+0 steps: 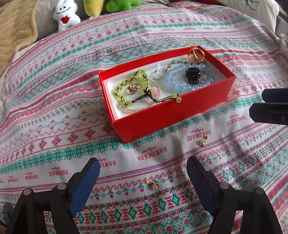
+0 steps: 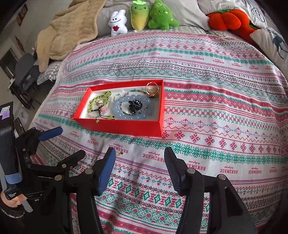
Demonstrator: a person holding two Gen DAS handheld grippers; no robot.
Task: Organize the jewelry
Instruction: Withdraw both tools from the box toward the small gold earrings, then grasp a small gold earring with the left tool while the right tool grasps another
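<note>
A red box (image 1: 172,115) (image 2: 126,126) sits on the patterned bedspread. It holds a green bead bracelet (image 1: 131,86), a blue bead bracelet (image 1: 181,81), a black hair claw (image 1: 194,75), a gold ring (image 1: 196,54) and a pearl strand. Two small gold earrings lie loose on the bedspread: one (image 1: 152,184) just ahead of my open, empty left gripper (image 1: 143,166), another (image 1: 202,141) to the right near the box. My right gripper (image 2: 140,156) is open and empty, hovering in front of the box. One earring (image 2: 119,153) shows beside its left finger.
Plush toys (image 2: 142,16) line the far edge of the bed, with a beige blanket (image 2: 68,30) at the far left and pillows at the right. The left gripper's body (image 2: 36,153) shows at the left of the right wrist view.
</note>
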